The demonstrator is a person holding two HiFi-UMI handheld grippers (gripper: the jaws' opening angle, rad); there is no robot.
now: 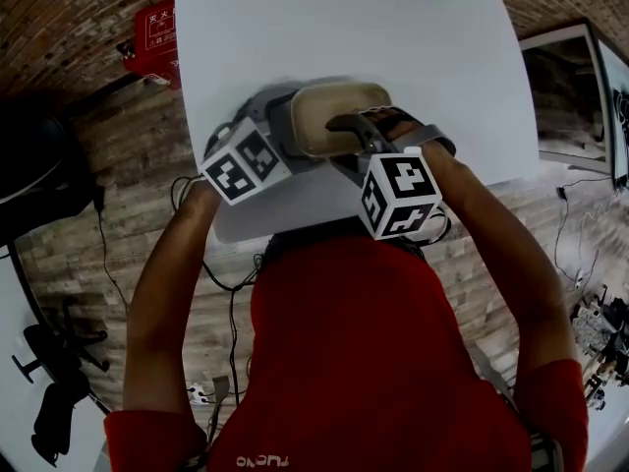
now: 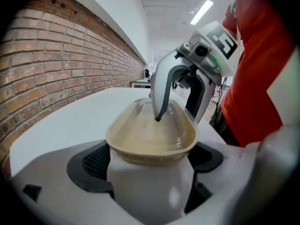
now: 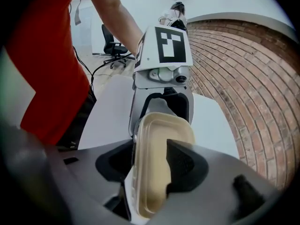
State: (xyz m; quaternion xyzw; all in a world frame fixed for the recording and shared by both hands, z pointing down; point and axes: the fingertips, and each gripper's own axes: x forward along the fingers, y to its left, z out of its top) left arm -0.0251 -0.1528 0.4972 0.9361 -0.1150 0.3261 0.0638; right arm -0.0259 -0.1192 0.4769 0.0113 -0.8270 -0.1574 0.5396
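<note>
A beige tub with a clear lid [image 1: 334, 116] hangs just above the near edge of a white table [image 1: 393, 28]. My left gripper [image 1: 287, 134] is shut on the tub's body, which fills the space between its dark pads [image 2: 96, 161] in the left gripper view, where the tub [image 2: 150, 137] sits upright. My right gripper [image 1: 360, 132] comes in from the other side. It is shut on the tub's rim and lid, with one finger [image 2: 161, 90] lying on top of the lid. In the right gripper view the tub [image 3: 152, 172] is seen edge-on between the pads, with the left gripper [image 3: 161, 86] behind it.
A brick wall [image 2: 42, 64] runs along the table's far side. A red box [image 1: 157, 37] stands on the floor at top left. Cables [image 1: 231, 303] and an office chair [image 1: 54, 372] are on the floor beside the person in the red shirt [image 1: 373, 362].
</note>
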